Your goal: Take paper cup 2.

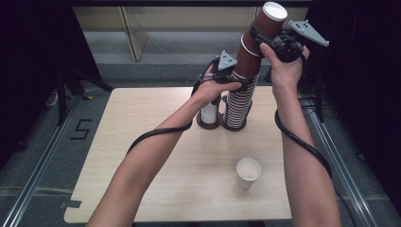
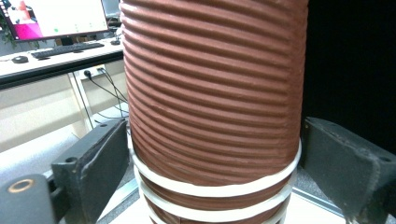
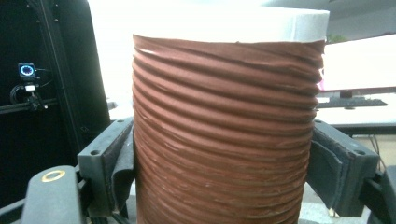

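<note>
1. Near edge of the tabletop (image 1: 142, 189), right of centre: one white paper cup (image 1: 248, 172) stands upright and alone, mouth up, well apart from both grippers. Judged: set aside clear of the work so it cannot be knocked.

2. Toward the far edge, about centre: a tall stack of brown ribbed cups (image 1: 239, 101) stands on its base, white rims showing in bands low down. Just beside it on the left sits a short stub of cups (image 1: 209, 115), white wall over a brown base, partly hidden by the left hand.

3. Left gripper (image 1: 227, 78) sits at the stack's middle. In the left gripper view its two jaws flank the ribbed wall (image 2: 215, 93); the left pad looks to touch the sleeve, a sliver of gap shows at the right. Judged: a loose brace steadying the lower stack, not a firm clench.

4. Right gripper (image 1: 267, 40) is farthest and highest, at the top cup (image 1: 269, 21), which leans right off the stack's line. In the right gripper view both pads press the ribbed sleeve (image 3: 224, 140) below the white rim, grasping it. Judged: the top cup is being pulled free while the lower hand holds the rest down.
</note>
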Available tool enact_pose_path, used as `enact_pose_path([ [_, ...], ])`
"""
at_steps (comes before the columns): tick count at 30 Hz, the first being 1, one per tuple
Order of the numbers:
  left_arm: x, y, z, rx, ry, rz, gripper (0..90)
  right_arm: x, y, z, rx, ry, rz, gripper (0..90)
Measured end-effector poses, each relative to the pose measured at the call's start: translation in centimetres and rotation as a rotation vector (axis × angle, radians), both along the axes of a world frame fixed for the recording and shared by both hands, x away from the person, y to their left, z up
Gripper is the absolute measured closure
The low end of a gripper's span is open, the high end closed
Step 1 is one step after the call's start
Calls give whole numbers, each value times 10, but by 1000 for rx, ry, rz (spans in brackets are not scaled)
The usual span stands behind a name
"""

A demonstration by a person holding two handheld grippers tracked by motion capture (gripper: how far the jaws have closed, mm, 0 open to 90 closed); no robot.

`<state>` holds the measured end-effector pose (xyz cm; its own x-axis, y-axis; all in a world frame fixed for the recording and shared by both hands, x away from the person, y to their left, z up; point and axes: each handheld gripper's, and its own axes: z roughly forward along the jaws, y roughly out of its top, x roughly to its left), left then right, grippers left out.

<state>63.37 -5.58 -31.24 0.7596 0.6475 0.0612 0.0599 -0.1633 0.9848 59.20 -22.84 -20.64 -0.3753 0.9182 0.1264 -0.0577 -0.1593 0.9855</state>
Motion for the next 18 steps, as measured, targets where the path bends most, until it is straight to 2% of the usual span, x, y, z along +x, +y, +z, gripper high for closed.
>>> enact_pose_path([
  [3,0,0,0,-1,0,3,87,-3,-1,2,6,-9,-4,191],
  [7,-2,0,0,6,-12,12,89,-8,-3,6,47,-29,-1,191],
  [9,-4,1,0,13,-18,17,90,-12,-4,9,34,-37,-10,191],
  [10,-6,0,-1,-7,-20,18,83,-15,-6,10,31,-48,-14,191],
  [13,-12,3,-2,13,-27,9,60,-20,-11,10,47,-52,-12,191],
  [18,-30,13,1,9,-55,-13,48,-34,-19,7,25,-77,-21,191],
])
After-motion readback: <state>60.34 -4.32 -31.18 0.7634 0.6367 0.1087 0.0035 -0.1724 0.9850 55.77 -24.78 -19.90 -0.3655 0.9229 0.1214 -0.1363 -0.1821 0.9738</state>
